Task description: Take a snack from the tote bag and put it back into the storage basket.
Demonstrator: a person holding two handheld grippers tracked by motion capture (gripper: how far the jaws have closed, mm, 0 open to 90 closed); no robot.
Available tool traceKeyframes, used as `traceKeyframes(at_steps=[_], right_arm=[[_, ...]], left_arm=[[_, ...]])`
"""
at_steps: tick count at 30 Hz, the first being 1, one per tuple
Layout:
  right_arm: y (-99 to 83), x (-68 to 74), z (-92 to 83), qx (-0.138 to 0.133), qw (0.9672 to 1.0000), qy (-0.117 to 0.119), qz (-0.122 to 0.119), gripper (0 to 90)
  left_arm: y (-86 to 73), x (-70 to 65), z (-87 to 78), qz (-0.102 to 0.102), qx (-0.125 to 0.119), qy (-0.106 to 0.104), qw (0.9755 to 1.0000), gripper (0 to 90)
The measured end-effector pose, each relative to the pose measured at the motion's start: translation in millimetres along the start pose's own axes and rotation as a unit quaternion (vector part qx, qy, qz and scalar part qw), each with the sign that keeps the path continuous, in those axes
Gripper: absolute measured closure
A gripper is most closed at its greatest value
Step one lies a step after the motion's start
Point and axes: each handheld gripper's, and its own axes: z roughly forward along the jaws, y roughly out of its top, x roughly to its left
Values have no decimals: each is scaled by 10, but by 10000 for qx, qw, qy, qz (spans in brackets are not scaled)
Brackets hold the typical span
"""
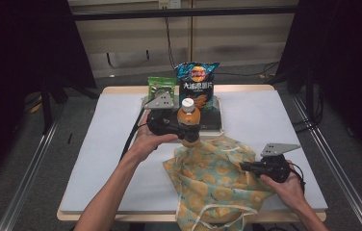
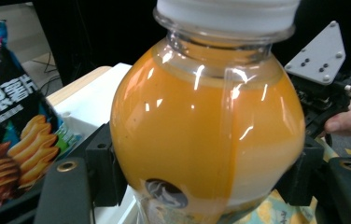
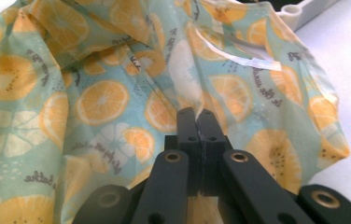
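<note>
Lemon-printed pale green cloth bag lies nearest on the white table, its edge pinched in the right tongs, whose jaws sit pressed together on the fabric. Just beyond, the left tongs are clamped around a clear plastic bottle of orange juice with a white cap, held above the bag's mouth. Bagging looks barely begun: the bottle is not yet in, and the blue crisp packet and green snack packet wait behind.
</note>
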Motion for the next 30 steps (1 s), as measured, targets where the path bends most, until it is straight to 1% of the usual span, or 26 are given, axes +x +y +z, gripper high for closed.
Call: traceKeyframes(at_steps=[2,4,5,6,7,8,9,10,11,12,13,14,15,17,18,19,20,21,24,27,28,30], right_arm=[[-47,-5,-20,27,10000,-33,22,900],[-66,-9,-19,29,10000,-42,43,899],[-80,-16,-19,1,10000,-35,58,896],[-87,-17,-35,-100,9999,-19,118,869],[-87,-17,-35,-100,9999,-19,118,869],[-84,-20,-49,-183,9997,-18,143,843],[-80,-27,-61,-259,9995,4,157,800],[-74,-35,-82,-343,9993,-3,168,732],[-73,-42,-93,-401,9990,16,195,692],[-73,-46,-102,-434,9988,31,215,646],[-73,-44,-120,-486,9985,20,254,578],[-72,-41,-131,-527,9983,-1,261,534],[-72,-28,-147,-573,9980,-10,256,509],[-68,-10,-178,-667,9975,9,245,450],[-64,9,-204,-717,9971,-44,245,435],[-61,18,-219,-758,9968,-40,249,431],[-60,22,-237,-800,9965,19,259,421],[-61,28,-248,-846,9961,-1,251,410],[-67,31,-257,-868,9959,-16,258,370],[-68,27,-269,-899,9956,-9,268,346],[-70,25,-268,-911,9954,-7,284,337],[-74,18,-250,-879,9957,2,277,330]], left_arm=[[-18,26,-46,-16,-11,31,10000,320],[-22,37,-62,-39,-38,17,10000,320],[-25,46,-77,-51,-53,10,10000,320],[-28,53,-92,-50,-49,8,10000,320],[-30,58,-108,-30,-20,13,10000,320],[-33,67,-124,-29,-29,24,10000,320],[-38,92,-143,-71,-56,-17,10000,321],[-36,104,-162,-67,12,54,10000,321],[-43,115,-164,-112,-53,26,9999,320],[-48,140,-184,-86,-25,36,10000,320],[-51,156,-201,-105,-19,48,9999,320],[-55,172,-221,-132,-22,70,9999,320],[-55,188,-245,-133,-14,106,9999,320],[-58,222,-291,-172,-78,131,9997,320],[-55,233,-311,-175,-88,170,9997,320],[-50,252,-340,-158,-70,214,9996,320],[-47,278,-366,-171,-60,222,9996,320],[-44,297,-386,-167,-39,256,9995,320],[-36,365,-450,-126,58,342,9993,320],[-38,447,-531,-156,-4,435,9989,320],[-38,469,-546,-151,6,449,9989,320],[-40,532,-577,-129,56,559,9983,320]])
